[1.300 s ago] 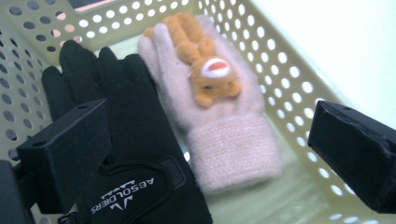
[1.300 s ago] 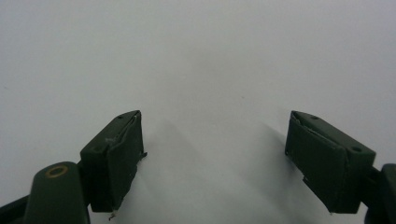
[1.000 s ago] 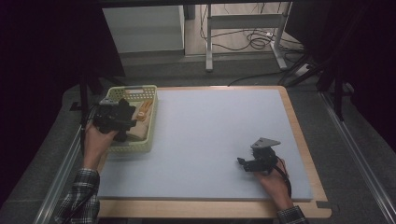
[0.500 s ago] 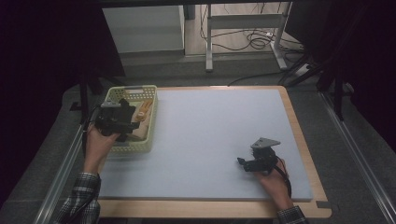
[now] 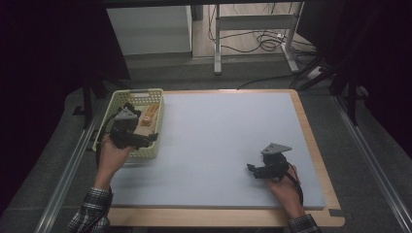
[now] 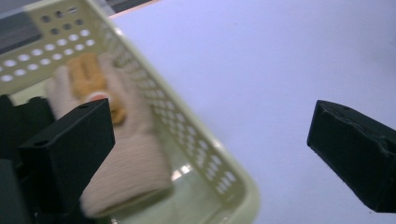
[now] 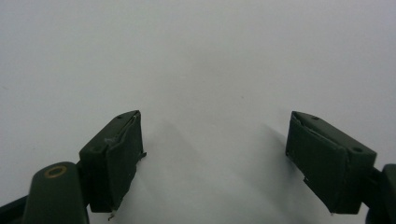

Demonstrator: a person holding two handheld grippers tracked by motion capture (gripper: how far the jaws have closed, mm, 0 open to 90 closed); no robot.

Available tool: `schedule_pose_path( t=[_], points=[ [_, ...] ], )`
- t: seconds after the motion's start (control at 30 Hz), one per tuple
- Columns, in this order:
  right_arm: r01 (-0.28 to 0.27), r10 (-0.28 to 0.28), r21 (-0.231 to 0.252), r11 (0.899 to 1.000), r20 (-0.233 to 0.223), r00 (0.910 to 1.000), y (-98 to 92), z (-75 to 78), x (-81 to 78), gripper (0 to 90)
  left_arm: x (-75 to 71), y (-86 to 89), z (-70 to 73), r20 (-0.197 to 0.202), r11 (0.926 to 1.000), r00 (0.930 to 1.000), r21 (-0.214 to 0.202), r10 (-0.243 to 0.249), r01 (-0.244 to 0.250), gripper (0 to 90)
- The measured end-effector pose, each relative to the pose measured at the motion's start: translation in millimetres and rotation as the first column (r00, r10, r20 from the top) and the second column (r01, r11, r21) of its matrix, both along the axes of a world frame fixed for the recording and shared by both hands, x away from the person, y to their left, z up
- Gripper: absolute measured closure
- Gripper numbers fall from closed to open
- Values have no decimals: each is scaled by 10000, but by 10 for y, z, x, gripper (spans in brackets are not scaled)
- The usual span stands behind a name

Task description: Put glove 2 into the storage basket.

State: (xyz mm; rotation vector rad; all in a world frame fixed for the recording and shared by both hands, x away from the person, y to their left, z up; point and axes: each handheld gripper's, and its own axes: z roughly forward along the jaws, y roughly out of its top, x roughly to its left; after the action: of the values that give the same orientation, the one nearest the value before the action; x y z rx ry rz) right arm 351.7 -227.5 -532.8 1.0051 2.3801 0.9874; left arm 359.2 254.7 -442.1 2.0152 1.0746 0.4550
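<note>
A pale blue mat (image 5: 218, 145) covers the wooden table (image 5: 318, 160). At its ten o'clock corner sits a yellow-green perforated basket (image 5: 156, 127) holding a beige glove (image 6: 133, 158) and something orange (image 6: 88, 77). Cables (image 5: 257, 41) trail across the floor at twelve o'clock.

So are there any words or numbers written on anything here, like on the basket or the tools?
None: no words, numbers or labels can be read anywhere.
Basket: plain pale yellow plastic with holes, no print.
Beige item in the basket: no readable marking; the left gripper view is blurred.
Left tool and right tool: plain black jaws, no writing.
Table mat: blank.
</note>
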Motion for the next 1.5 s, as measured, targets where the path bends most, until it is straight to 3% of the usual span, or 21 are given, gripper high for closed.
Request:
schedule_pose_path(
  t=[0.47,0.9,1.27,1.43,1.5],
  points=[
    [6,-6,4,10000,1,10000,1,0,0,185,-228,-465,-166,128,9928,9928,-75,-1194,1195,11],
    [4,-4,1,10000,6,10000,1,0,0,185,-433,-760,-516,-15,9775,9776,-168,-2104,2103,12],
    [7,-7,5,10000,4,10000,2,0,0,185,-497,-849,-882,-484,9705,9694,-274,-2408,2397,10],
    [8,-8,4,10000,5,10000,2,0,0,185,-519,-856,-997,-647,9719,9697,-106,-2354,2353,10],
    [7,-7,4,10000,7,10000,2,0,0,185,-522,-867,-1040,-774,9715,9690,150,-2347,2365,9]
  ],
)
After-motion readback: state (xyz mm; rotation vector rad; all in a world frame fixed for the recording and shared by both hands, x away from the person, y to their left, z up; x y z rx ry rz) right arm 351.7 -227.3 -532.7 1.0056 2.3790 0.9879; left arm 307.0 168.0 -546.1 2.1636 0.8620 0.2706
